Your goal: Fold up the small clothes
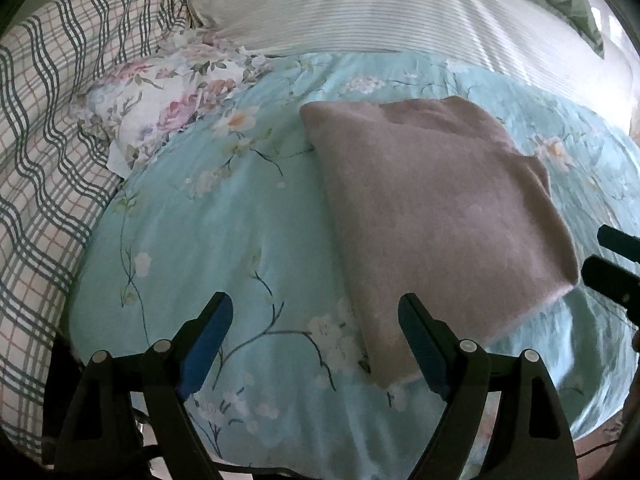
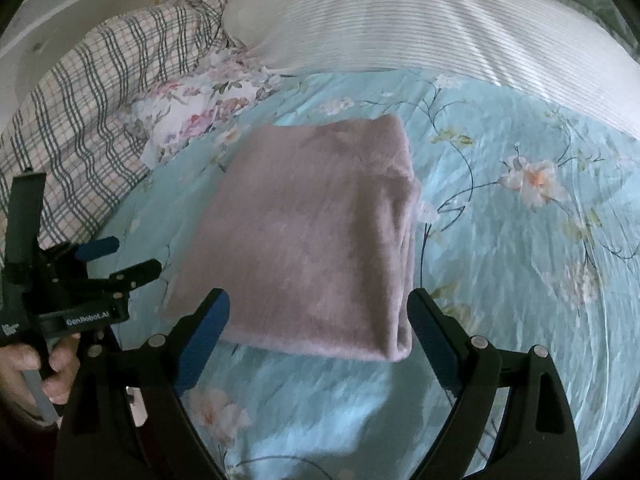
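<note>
Your folded mauve fleece cloth [image 1: 432,224] lies flat as a thick squarish bundle on the pale turquoise floral bedspread [image 1: 224,232], with its stacked fold edges showing along the right side in the right wrist view. Your left gripper [image 1: 316,344] hangs just off the bundle's near left corner with its blue-padded fingers [image 1: 208,344] spread wide and nothing between them; only the right-hand pad overlaps the cloth's near edge in the picture, and you cannot tell whether it touches. Your right gripper [image 2: 318,340] sits at the bundle's near edge, likewise spread apart and empty, with the cloth's near corner showing between its pads [image 2: 434,344]. Nothing lies on the bundle. To the far left, a crumpled white floral fabric [image 1: 168,100] rests on the bedspread, close to the bundle's far corner but apart from it, and beyond it a plaid checked blanket [image 1: 52,120] is heaped along the left. A white ribbed pillow [image 1: 380,8] runs across the far side.
</note>
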Available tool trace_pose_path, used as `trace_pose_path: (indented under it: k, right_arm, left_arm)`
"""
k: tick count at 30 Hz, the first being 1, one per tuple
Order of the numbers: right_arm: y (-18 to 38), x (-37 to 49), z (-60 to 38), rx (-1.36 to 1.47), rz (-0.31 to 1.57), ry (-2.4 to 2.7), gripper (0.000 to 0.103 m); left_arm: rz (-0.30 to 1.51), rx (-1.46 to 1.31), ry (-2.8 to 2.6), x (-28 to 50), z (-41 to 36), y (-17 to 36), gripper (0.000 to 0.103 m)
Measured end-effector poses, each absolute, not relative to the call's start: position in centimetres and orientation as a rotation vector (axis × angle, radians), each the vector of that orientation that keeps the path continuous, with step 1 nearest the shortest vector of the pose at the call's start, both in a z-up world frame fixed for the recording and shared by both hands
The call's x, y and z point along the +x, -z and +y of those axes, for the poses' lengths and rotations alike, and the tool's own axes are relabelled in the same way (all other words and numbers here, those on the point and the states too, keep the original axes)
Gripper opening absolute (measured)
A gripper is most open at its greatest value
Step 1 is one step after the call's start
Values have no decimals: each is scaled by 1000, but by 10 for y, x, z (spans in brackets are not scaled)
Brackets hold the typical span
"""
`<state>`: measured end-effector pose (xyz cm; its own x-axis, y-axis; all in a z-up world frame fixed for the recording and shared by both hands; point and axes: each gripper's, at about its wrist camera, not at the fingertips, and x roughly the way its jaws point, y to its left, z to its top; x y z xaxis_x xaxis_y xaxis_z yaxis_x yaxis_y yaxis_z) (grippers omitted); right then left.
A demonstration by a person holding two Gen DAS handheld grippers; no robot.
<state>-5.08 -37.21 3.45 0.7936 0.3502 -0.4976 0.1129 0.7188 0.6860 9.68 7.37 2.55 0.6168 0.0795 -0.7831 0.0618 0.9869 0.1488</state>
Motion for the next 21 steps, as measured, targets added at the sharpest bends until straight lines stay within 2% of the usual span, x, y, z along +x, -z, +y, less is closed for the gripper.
trace_pose_path:
  k: [14,21]
  right_arm:
    - [-34,-35,-382,792,669,-158,91]
    - [-34,-42,-379,801,670,-163,92]
  left_arm:
    - [914,178,-9,112,63,-31,85]
    - [855,166,-1,100,66,-35,86]
